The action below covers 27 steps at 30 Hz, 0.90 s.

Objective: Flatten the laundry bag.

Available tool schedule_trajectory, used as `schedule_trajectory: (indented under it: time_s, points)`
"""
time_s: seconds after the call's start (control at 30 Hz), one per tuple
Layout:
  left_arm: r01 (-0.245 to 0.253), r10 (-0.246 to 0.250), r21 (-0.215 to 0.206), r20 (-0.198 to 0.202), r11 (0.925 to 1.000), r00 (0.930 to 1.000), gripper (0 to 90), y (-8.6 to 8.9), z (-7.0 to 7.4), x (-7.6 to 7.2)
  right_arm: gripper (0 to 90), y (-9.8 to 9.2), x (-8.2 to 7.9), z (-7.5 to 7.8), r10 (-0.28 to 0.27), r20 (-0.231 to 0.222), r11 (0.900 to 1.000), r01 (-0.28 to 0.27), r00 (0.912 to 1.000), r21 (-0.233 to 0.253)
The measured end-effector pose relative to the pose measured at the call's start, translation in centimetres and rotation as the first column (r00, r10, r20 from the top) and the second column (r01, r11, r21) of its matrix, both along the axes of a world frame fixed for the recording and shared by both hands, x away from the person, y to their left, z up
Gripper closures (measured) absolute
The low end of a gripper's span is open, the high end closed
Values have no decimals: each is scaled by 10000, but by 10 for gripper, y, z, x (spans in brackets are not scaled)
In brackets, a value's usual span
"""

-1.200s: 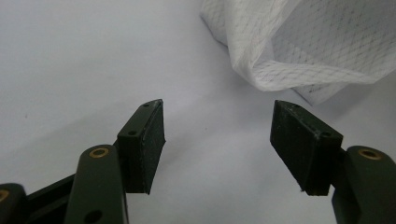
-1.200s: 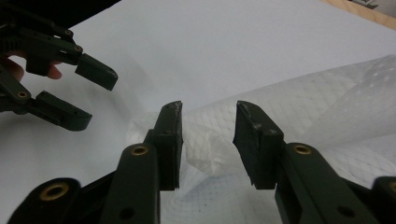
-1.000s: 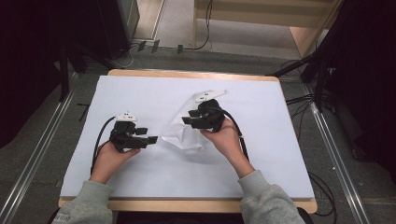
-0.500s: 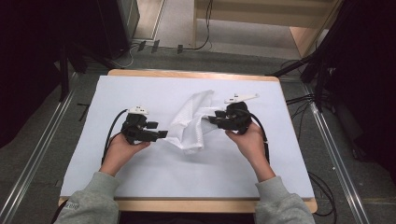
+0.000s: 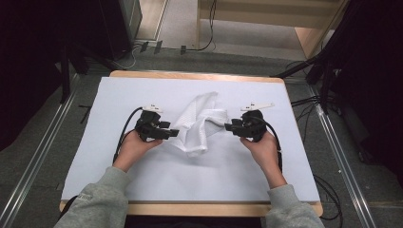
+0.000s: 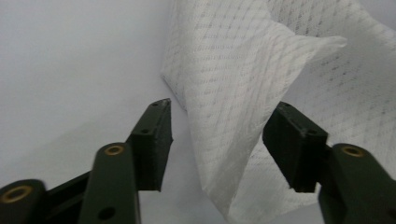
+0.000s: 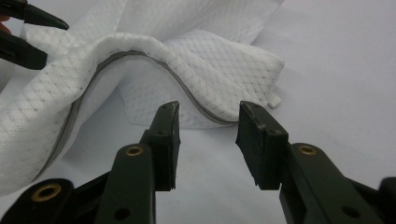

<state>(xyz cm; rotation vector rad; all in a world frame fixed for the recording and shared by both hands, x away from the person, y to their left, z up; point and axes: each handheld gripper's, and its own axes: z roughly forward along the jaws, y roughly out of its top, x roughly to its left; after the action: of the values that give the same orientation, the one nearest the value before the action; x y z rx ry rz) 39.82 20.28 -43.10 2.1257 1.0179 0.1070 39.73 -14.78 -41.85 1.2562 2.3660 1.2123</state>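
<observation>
Mesh laundry bag [image 5: 197,124] is lying released now, both tongs, left [image 5: 172,133] and right [image 5: 228,127], gaping empty beside it, regrasping likely.

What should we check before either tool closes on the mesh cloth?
1. Left tool open: ok, jaws apart.
2. Cloth between left jaws: ok, a fold hangs in the gap.
3. Right tool open: ok.
4. Cloth edge between right jaws: not ok, the grey-trimmed edge lies just beyond the tips.
5. Cloth on the table, away from its edges: ok.
6. Cloth flat: not ok, crumpled and folded over itself.
</observation>
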Motion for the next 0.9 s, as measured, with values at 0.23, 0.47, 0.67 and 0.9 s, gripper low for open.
schedule_trajectory:
  time_s: [0.23, 0.47, 0.67, 0.9]
  points:
    - [-14, 7, -129, -513, 9999, 9987, 853, 0, -4, 4, 599, 2, 2, -8, 39, -139, 9999, -40, 9999, -99]
    - [-565, 508, -1039, -562, 9930, 9971, 895, 25, 5, 2, 597, 4, 3, -9, 176, -81, 9998, -177, 9998, -112]
    - [-1118, 1037, -1364, -646, 9843, 9925, 894, 49, 8, -3, 598, 7, 5, -10, 247, -118, 9997, -248, 9996, -75]
    - [-1602, 1509, -1575, -693, 9744, 9861, 895, 70, 9, -7, 598, 13, 8, -9, 355, -164, 9994, -356, 9992, -38]
